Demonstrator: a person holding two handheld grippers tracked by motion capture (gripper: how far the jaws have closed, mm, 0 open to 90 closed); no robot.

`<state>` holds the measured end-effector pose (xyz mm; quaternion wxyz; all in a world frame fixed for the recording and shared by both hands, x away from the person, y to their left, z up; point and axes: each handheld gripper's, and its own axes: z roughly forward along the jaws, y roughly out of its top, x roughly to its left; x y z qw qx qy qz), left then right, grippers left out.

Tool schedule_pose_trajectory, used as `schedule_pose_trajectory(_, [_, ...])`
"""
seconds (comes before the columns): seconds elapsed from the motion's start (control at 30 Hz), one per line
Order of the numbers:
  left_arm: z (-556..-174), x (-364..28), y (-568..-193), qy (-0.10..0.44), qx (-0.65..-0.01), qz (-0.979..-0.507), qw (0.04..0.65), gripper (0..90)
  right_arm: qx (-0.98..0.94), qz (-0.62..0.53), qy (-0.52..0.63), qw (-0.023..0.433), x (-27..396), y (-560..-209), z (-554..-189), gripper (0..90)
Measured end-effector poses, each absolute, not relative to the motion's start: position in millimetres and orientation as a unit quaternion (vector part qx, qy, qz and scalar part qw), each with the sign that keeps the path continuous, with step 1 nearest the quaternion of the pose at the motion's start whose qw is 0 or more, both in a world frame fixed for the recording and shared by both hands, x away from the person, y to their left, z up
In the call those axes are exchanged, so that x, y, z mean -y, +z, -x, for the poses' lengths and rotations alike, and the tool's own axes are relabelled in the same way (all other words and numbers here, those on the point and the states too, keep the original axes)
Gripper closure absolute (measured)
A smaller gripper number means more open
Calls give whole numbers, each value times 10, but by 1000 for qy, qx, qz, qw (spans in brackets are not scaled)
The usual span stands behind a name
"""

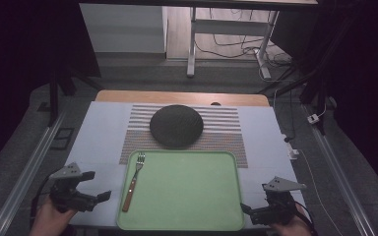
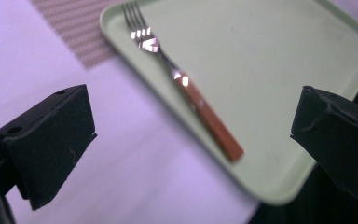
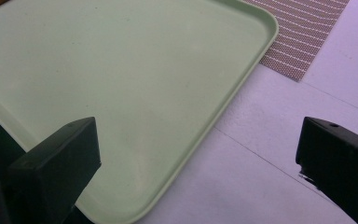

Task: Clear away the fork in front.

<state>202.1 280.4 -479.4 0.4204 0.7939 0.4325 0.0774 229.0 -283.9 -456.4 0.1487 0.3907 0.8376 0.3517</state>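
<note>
Both grippers sit at the near edge w/ jaws wide open, holding nothing: left gripper (image 1: 81,192) at 7 o'clock, right gripper (image 1: 266,209) at 5. The fork (image 1: 134,181) lies on the tray's (image 1: 192,196) left side, just beside the left one. I think it's next: come low, grab the brown handle, squeeze slow. Plate (image 1: 176,126) waits at 12.

Left tongs (image 1: 97,186), right tongs (image 1: 252,208): both agape
</note>
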Motion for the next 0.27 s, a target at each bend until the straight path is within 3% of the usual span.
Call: schedule_pose_trajectory(0.27, [-1979, -2812, -4784, 73, -455, -794, 396, 0, -838, -390, 350, 149, 2847, -4570, -2294, 0])
